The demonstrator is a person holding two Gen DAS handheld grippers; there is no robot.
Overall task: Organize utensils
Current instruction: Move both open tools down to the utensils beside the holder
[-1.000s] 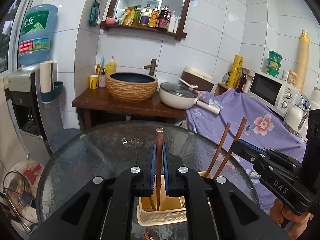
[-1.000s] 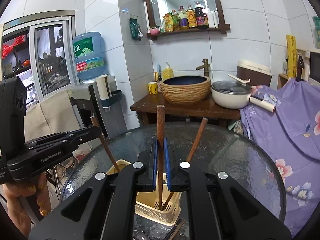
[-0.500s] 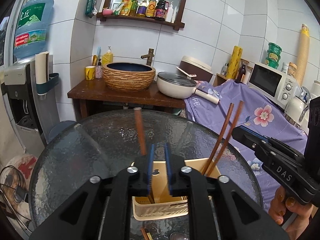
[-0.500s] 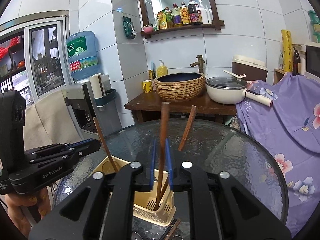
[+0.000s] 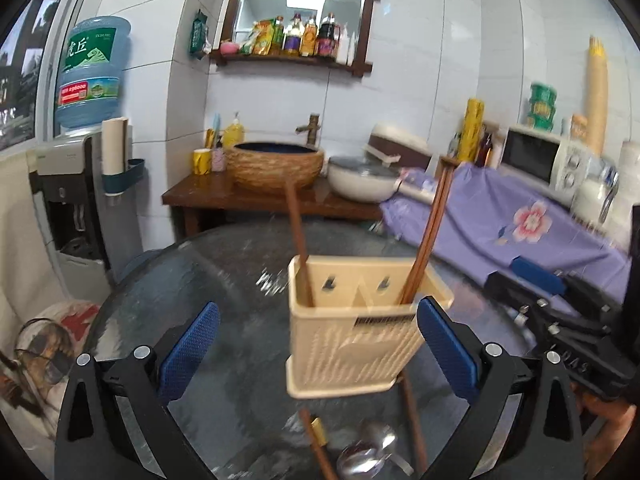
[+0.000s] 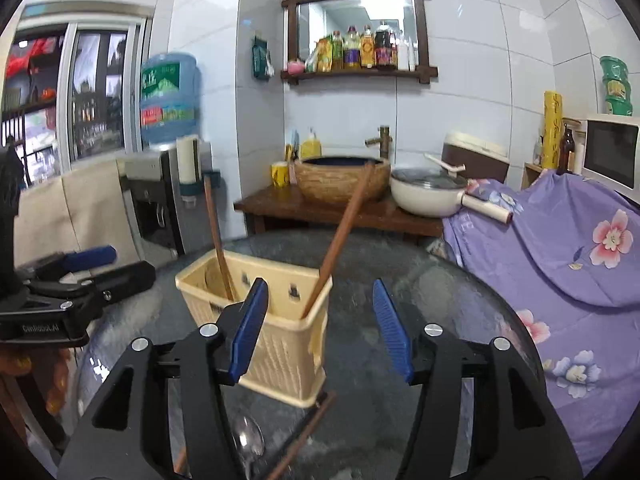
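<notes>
Crowding the basket (image 5: 352,336) — chopsticks (image 5: 428,236), spoon (image 5: 366,458) nearby.

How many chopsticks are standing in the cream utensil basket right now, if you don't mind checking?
3: one chopstick leans at the basket's left end, and a pair leans together at its right end. More may be hidden inside.

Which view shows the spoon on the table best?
Left wrist view: the spoon lies near the bottom edge, its shiny bowl in plain sight in front of the basket. Right wrist view shows its bowl too, but fainter, glassy and crowded against that gripper's black arm.
</notes>
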